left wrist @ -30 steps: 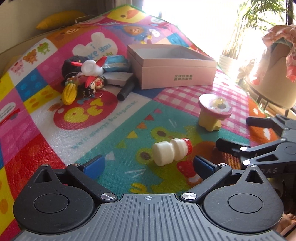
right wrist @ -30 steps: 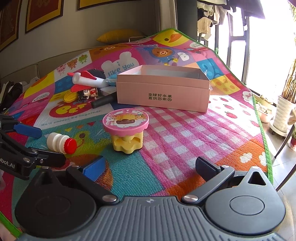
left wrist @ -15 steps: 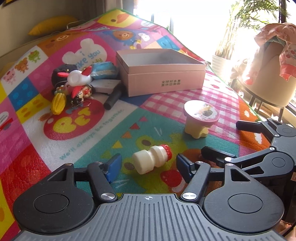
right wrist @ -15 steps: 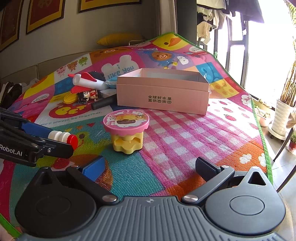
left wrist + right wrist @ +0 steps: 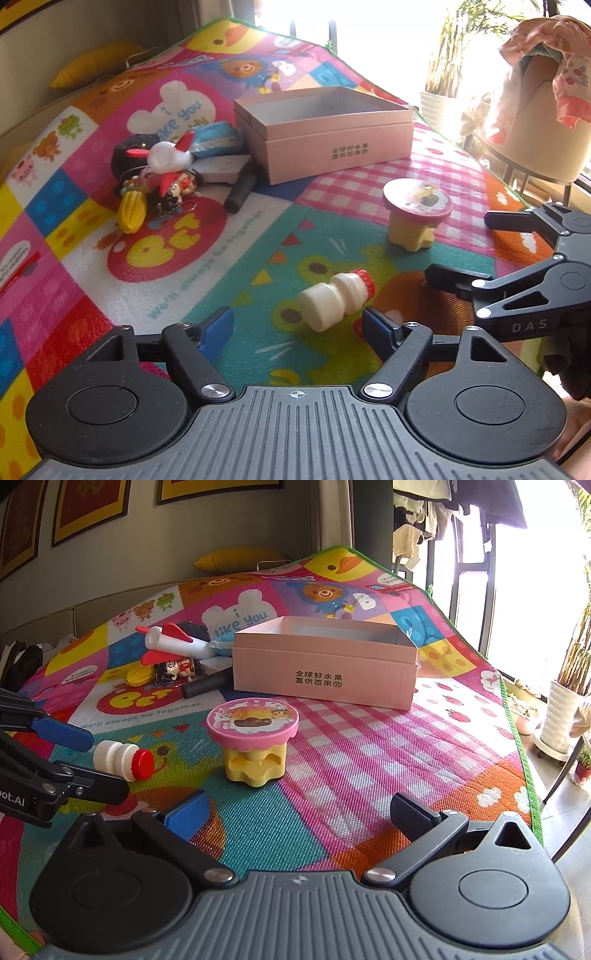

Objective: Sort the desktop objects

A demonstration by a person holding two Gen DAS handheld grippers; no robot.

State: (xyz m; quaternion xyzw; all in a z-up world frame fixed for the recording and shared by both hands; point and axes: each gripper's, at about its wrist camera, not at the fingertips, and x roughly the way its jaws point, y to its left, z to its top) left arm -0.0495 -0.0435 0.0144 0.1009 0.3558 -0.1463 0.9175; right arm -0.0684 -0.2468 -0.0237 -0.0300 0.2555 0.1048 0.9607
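A small white bottle with a red cap lies on its side on the colourful play mat, just ahead of my open left gripper, between its blue pads. It also shows in the right wrist view, with the left gripper around it. A yellow toy cup with a pink lid stands upright ahead of my open, empty right gripper. An open pink box sits further back, empty as far as I can see.
A pile of toys lies left of the box: a white and red plane, a yellow corn toy, a doll keychain, a black cylinder. The mat's green edge runs on the right, with plant pots beyond.
My left gripper has drawn in around the lying bottle, its jaws still wide. The right gripper has barely moved.
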